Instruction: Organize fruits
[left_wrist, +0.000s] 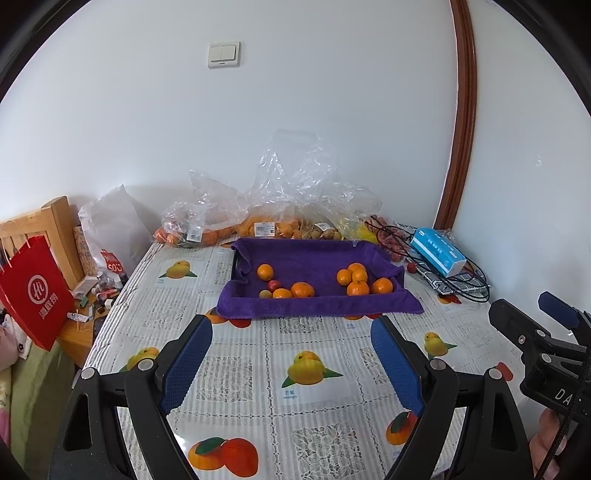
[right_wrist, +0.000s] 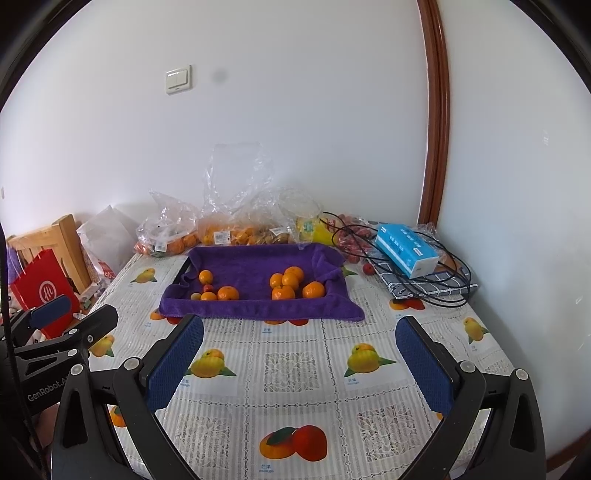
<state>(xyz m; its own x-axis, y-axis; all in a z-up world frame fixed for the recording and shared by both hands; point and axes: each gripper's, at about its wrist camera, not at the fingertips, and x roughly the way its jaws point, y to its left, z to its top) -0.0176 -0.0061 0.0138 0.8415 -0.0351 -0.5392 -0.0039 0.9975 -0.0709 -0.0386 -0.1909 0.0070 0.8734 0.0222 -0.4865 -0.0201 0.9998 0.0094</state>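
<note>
A tray lined with a purple towel stands at the far middle of the table. In it lie several oranges: a group on the right and a group on the left with a small red fruit and a small pale one. My left gripper is open and empty, above the table short of the tray. My right gripper is open and empty, also short of the tray. Each gripper shows at the edge of the other's view.
Clear plastic bags of oranges and other fruit lie behind the tray against the wall. A blue tissue box sits on a cloth with black cables at the back right. A red paper bag and clutter stand left of the table.
</note>
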